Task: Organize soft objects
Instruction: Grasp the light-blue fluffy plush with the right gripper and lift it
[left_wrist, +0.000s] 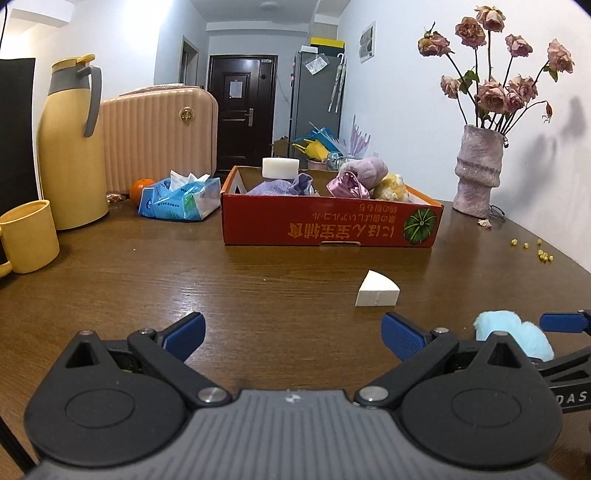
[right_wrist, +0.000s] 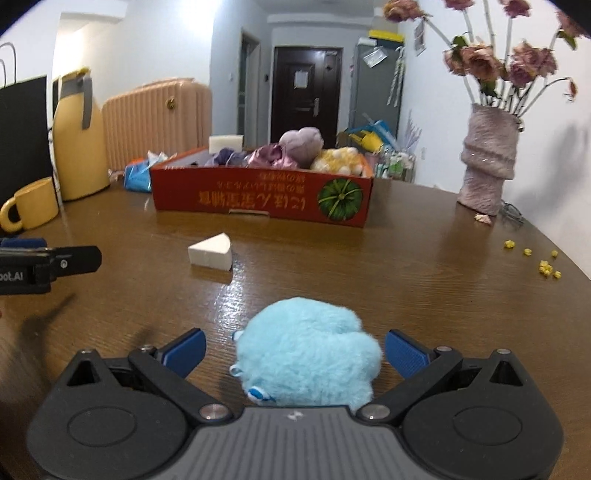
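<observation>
On the left, the left gripper (left_wrist: 293, 332) hovers over the brown tabletop (left_wrist: 258, 280) with its fingers wide apart, holding nothing. Ahead stands the red box (left_wrist: 328, 225), filled with soft things. The white sponge wedge (left_wrist: 376, 290) lies before it. To the right, the right gripper (right_wrist: 294, 350) has open fingers around the blue plush toy (right_wrist: 306, 350), not pressing it.

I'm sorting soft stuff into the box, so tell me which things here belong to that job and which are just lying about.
Job:
blue plush, between the open right claw's fingers
white sponge wedge
red box with soft items in it
left claw, open

Lying about:
thermos
mug
tissue pack
orange
suitcase
vase
yellow bits
</observation>
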